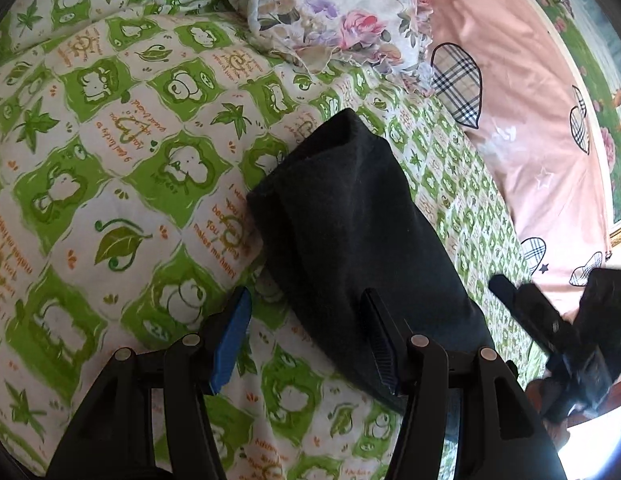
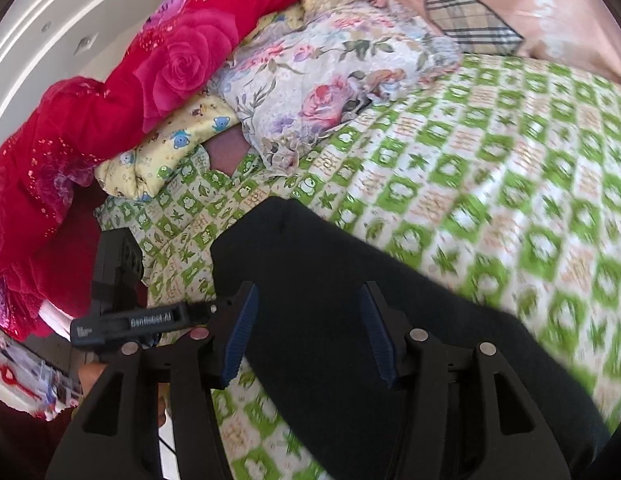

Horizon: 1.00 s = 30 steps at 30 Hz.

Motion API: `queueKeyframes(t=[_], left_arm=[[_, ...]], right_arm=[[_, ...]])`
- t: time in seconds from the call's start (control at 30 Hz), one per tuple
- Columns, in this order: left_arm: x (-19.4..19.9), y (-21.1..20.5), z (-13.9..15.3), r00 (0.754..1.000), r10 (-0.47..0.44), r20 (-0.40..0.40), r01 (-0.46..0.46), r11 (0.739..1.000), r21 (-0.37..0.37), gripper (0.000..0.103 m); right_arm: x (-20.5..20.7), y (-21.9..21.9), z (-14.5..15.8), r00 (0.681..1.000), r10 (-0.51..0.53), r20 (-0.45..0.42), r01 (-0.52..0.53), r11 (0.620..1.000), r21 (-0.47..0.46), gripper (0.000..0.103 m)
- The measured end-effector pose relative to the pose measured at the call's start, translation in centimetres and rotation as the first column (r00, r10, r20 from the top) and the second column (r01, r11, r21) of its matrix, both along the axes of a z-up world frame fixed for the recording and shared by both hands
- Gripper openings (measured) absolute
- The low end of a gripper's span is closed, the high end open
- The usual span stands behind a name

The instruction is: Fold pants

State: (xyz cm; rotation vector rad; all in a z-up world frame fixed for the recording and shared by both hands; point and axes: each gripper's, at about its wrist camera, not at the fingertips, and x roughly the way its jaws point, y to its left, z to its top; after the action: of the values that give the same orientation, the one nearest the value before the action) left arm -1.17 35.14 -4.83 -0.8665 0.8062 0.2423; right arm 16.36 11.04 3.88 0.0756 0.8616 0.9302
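Observation:
The black pants (image 1: 350, 232) lie folded in a long narrow bundle on the green-and-white patterned bedsheet (image 1: 110, 168). My left gripper (image 1: 306, 344) is open and empty, just above the near left edge of the pants. The right gripper shows in the left wrist view at the right edge (image 1: 550, 320). In the right wrist view the pants (image 2: 350, 280) run from the middle to the lower right. My right gripper (image 2: 308, 336) is open and empty, hovering over the pants. The left gripper's body shows at the left of that view (image 2: 122, 320).
A floral pillow (image 1: 330, 12) lies at the head of the bed, also in the right wrist view (image 2: 330, 68). A pink quilt with plaid hearts (image 1: 510, 100) lies along the right. A red rose blanket (image 2: 130, 80) and a yellow cartoon cloth (image 2: 170, 152) are piled at left.

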Motion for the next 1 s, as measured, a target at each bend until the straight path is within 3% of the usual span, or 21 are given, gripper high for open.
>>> queueKeyframes(t=[0.53,0.73,0.8,0.87,1.0], left_arm=[[1.2,0.7,-0.6,0.999,-0.027,0.033,0.026,0.999,0.032,0.049],[1.0,0.8,-0.6,1.000,0.004,0.028,-0.005,0.999,0.041,0.037],[1.2,0.8,-0.5,1.000,0.011,0.027,-0.012,0.999,0.045,0.030],[1.3,0.7,-0.3,1.000,0.016,0.025,-0.017,0.999,0.042,0.024],[1.7,-0.3,1.1,0.999,0.010,0.033,-0.012,0.998,0.066,0.019]], right_arm=[[6.7,10.2,-2.5,0.982,0.187,-0.037,-0.191,0.961,-0.200,0.055],[7.5,11.6,-3.8,0.970,0.228,-0.085,-0.241,0.953,-0.186,0.055],[7.3,12.0,-4.0,0.965,0.244,-0.094,-0.258,0.948,-0.185,0.049],[6.6,12.2,-3.7,0.962,0.260,-0.080,-0.271,0.943,-0.195,0.034],[5.4,11.2,-2.2,0.963,0.268,-0.034,-0.269,0.946,-0.183,0.024]])
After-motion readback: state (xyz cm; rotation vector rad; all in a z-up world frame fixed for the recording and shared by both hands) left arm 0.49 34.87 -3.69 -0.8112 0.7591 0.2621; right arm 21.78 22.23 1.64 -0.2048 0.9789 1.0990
